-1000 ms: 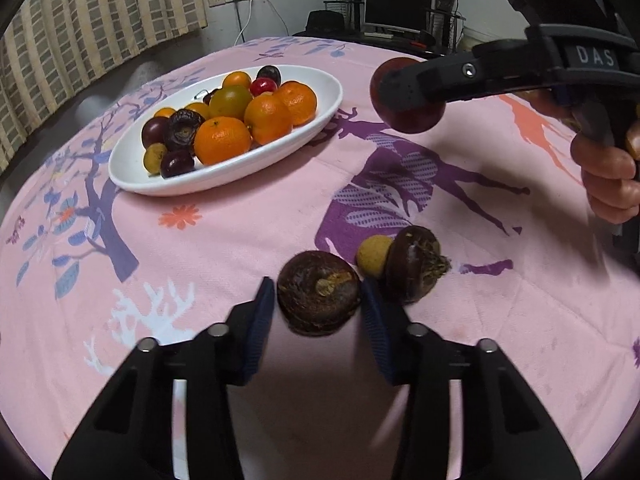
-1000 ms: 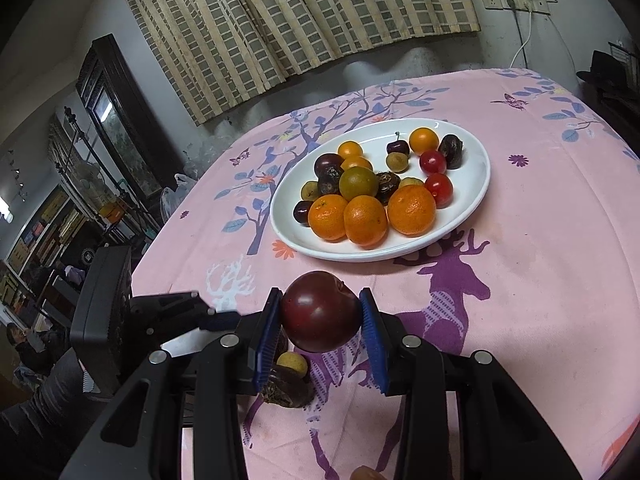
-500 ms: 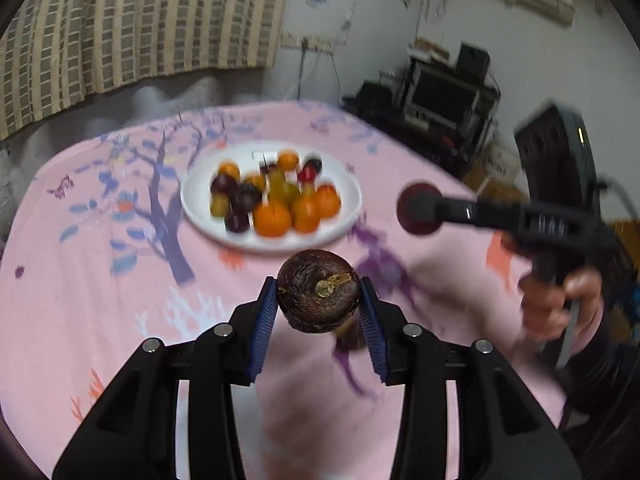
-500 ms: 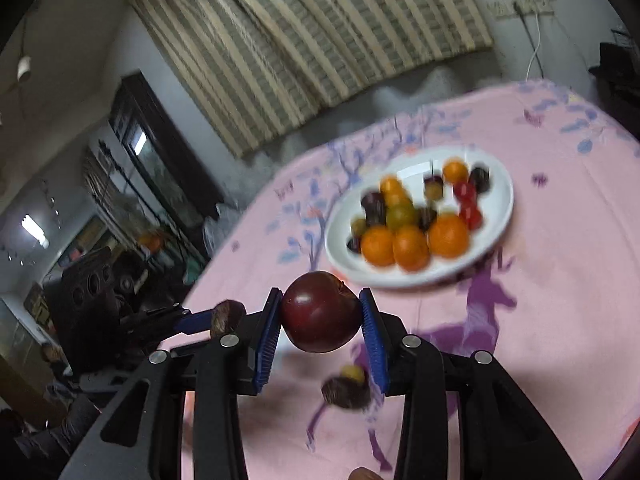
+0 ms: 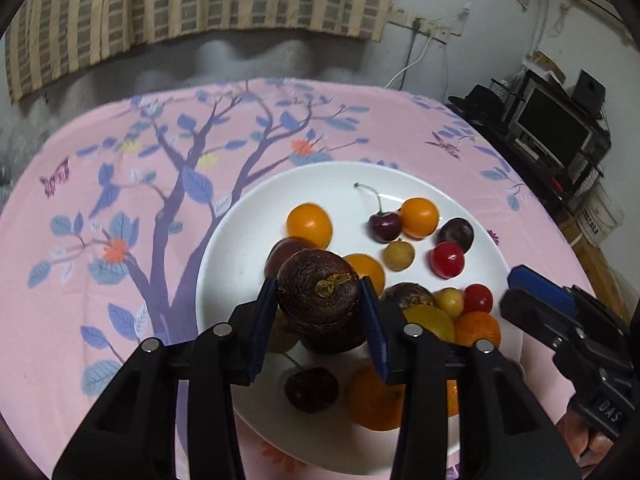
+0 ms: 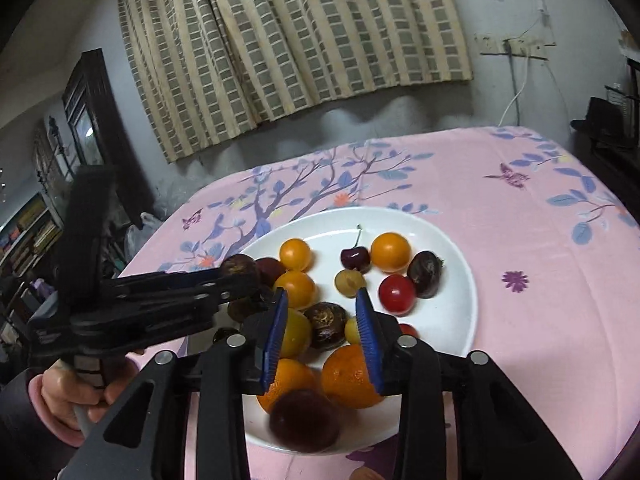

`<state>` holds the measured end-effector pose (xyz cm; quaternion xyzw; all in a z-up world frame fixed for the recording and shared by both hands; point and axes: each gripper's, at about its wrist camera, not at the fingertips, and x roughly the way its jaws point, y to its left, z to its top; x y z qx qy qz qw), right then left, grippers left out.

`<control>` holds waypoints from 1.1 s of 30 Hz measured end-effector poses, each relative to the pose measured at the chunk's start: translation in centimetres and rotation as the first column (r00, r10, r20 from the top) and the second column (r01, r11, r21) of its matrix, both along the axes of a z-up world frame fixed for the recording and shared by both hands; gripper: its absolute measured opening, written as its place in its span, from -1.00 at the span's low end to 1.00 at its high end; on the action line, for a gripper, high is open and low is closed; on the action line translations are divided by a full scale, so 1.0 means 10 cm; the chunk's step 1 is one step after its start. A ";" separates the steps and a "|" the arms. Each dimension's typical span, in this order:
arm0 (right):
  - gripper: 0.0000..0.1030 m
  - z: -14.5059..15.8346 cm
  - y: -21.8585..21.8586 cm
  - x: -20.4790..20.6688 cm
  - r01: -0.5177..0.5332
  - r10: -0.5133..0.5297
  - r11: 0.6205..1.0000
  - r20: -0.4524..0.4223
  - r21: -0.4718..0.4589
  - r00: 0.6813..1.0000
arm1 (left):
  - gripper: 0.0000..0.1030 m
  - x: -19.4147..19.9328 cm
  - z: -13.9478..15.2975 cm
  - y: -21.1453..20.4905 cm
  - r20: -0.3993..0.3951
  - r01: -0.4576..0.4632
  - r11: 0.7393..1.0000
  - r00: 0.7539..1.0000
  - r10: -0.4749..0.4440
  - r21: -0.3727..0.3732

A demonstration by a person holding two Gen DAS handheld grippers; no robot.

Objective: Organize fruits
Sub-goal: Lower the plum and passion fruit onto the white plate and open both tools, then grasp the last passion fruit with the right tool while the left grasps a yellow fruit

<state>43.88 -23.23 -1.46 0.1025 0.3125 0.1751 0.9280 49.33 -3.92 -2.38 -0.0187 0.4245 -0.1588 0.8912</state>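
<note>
Two fruits over the white plate

Both of my grippers are over the white plate [image 5: 240, 260], which sits on the pink tablecloth [image 5: 120, 208] printed with a purple tree.

My left gripper [image 5: 319, 292] has the wrinkled dark brown fruit [image 5: 318, 304] between its blue pads. The pads touch the fruit on its left and right sides, and the jaws are easing apart. The fruit hangs above the left part of the fruit pile. It is off the plate, with a dark round fruit and a small orange one just behind it.

My right gripper [image 6: 321, 300] has nothing between its fingers. Its jaws are fairly narrow and opening. Under them, at the near edge of the plate, is the dark red plum [image 6: 305, 420], just in front of two big oranges [image 6: 350, 376]. The plum is blurred, so I cannot tell whether it is resting on the plate.

Further back on the plate lie small orange fruits, a stemmed cherry [image 6: 355, 258], a red tomato [image 6: 396, 294] and a dark fruit on the far right. In the right wrist view, my left hand [image 6: 68, 396] grips its tool's handle at the left, just off the table edge.
</note>
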 end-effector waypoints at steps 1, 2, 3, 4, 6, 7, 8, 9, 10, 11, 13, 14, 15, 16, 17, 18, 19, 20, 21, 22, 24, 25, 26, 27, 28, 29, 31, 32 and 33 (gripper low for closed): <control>0.04 0.04 -0.02 -0.07 0.005 -0.005 1.000 0.004 -0.001 1.000 | 0.10 -0.04 0.03 0.04 0.009 0.002 1.000 1.000 -0.001 -0.015; 0.14 0.08 -0.04 -0.12 0.007 -0.007 1.000 0.008 -0.005 1.000 | 0.35 -0.08 0.07 0.08 0.027 0.000 1.000 1.000 0.001 -0.015; 0.24 0.13 -0.04 -0.21 -0.001 0.001 1.000 0.014 -0.013 1.000 | 0.92 -0.16 0.14 0.12 0.057 -0.017 1.000 0.998 0.017 -0.005; 0.31 0.17 -0.04 -0.28 -0.002 0.003 1.000 0.015 -0.021 1.000 | 0.92 -0.25 0.19 0.15 0.081 -0.036 0.999 0.996 0.037 -0.009; 0.40 0.23 0.00 -0.48 -0.017 0.017 0.999 0.012 -0.046 1.000 | 0.92 -0.38 0.28 0.20 0.070 -0.026 0.999 0.997 0.028 -0.030; 0.44 0.24 0.05 -0.63 -0.035 0.036 0.997 0.004 -0.067 0.999 | 0.92 -0.43 0.32 0.21 0.049 -0.012 1.000 0.999 0.013 -0.028; 0.46 0.24 0.09 -0.73 -0.051 0.050 0.996 -0.005 -0.077 0.999 | 0.92 -0.51 0.36 0.23 0.041 -0.004 1.000 0.999 0.005 -0.024; 0.48 0.21 0.16 -0.87 -0.082 0.080 0.993 -0.026 -0.090 0.996 | 0.92 -0.64 0.41 0.28 0.052 -0.007 1.000 0.999 0.009 -0.023; 0.49 0.17 0.22 -0.96 -0.107 0.102 0.989 -0.048 -0.100 0.994 | 0.92 -0.78 0.46 0.33 0.071 -0.018 0.999 0.997 0.020 -0.026; 0.50 0.11 0.31 -1.07 -0.139 0.130 0.983 -0.083 -0.117 0.988 | 0.92 -0.92 0.49 0.38 0.086 -0.029 0.999 0.996 0.031 -0.024; 0.51 0.00 0.49 -1.23 -0.192 0.174 0.970 -0.129 -0.149 0.976 | 0.92 -1.23 0.51 0.47 0.097 -0.043 0.999 0.994 0.043 0.000; 0.51 -0.07 0.58 -1.31 -0.208 0.184 0.963 -0.146 -0.173 0.972 | 0.92 -1.39 0.50 0.52 0.094 -0.054 0.998 0.994 0.053 0.014; 0.51 -0.12 0.68 -1.37 -0.219 0.188 0.954 -0.162 -0.205 0.969 | 0.92 -1.53 0.47 0.56 0.088 -0.078 0.996 0.993 0.075 0.033; 0.51 -0.16 0.75 -1.40 -0.223 0.185 0.948 -0.174 -0.229 0.967 | 0.92 -1.64 0.45 0.61 0.084 -0.096 0.994 0.992 0.092 0.044; 0.51 -0.21 0.81 -1.44 -0.223 0.179 0.943 -0.186 -0.247 0.966 | 0.92 -1.76 0.41 0.65 0.082 -0.113 0.992 0.991 0.109 0.051; 0.51 -0.23 0.84 -1.46 -0.222 0.175 0.941 -0.194 -0.254 0.965 | 0.92 -1.90 0.36 0.72 0.087 -0.139 0.989 0.987 0.134 0.047; 0.51 -0.26 0.86 -1.48 -0.215 0.165 0.942 -0.204 -0.257 0.965 | 0.92 -2.03 0.31 0.78 0.097 -0.171 0.985 0.981 0.167 0.035; 0.51 -0.27 0.88 -1.50 -0.206 0.153 0.944 -0.210 -0.257 0.966 | 0.92 -2.13 0.25 0.84 0.105 -0.196 0.980 0.976 0.193 0.020; 0.51 -0.29 0.88 -1.52 -0.191 0.136 0.948 -0.220 -0.254 0.966 | 0.92 -2.20 0.20 0.89 0.112 -0.219 0.976 0.970 0.217 0.001; 0.51 -0.31 0.88 -1.53 -0.182 0.125 0.951 -0.226 -0.251 0.966 | 0.92 -2.24 0.14 0.93 0.117 -0.237 0.971 0.965 0.236 -0.010; 0.51 -0.35 0.90 -1.55 -0.171 0.112 0.952 -0.234 -0.254 0.966 | 0.92 -2.29 0.05 1.00 0.126 -0.275 0.961 0.953 0.275 -0.017; 0.51 -0.37 0.92 -1.56 -0.165 0.102 0.950 -0.236 -0.267 0.966 | 0.92 -2.28 0.01 1.01 0.116 -0.290 0.957 0.951 0.288 0.006; 0.51 -0.39 0.94 -1.58 -0.162 0.095 0.946 -0.237 -0.280 0.967 | 0.92 -2.26 0.00 1.01 0.109 -0.291 0.956 0.951 0.288 0.019; 0.51 -0.42 0.96 -1.59 -0.162 0.092 0.943 -0.238 -0.291 0.967 | 0.92 -2.25 0.00 1.02 0.110 -0.287 0.958 0.952 0.284 0.012; 0.51 -0.43 0.97 -1.59 -0.162 0.091 0.941 -0.239 -0.295 0.967 | 0.92 -2.26 0.00 1.03 0.110 -0.292 0.956 0.951 0.290 0.005; 0.51 -0.44 0.98 -1.59 -0.163 0.092 0.941 -0.240 -0.296 0.967 | 0.92 -2.28 0.01 1.05 0.111 -0.295 0.956 0.950 0.293 -0.005; 0.49 -0.44 0.98 -1.58 -0.159 0.086 0.939 -0.237 -0.305 0.968 | 0.92 -2.30 0.03 1.04 0.122 -0.286 0.958 0.951 0.285 -0.009; 0.46 -0.44 0.97 -1.57 -0.151 0.079 0.938 -0.232 -0.313 0.969 | 0.92 -2.31 0.04 1.04 0.129 -0.284 0.959 0.951 0.282 -0.005; 0.41 -0.44 0.97 -1.56 -0.144 0.071 0.936 -0.228 -0.321 0.971 | 0.92 -2.32 0.04 1.03 0.134 -0.282 0.959 0.951 0.279 -0.001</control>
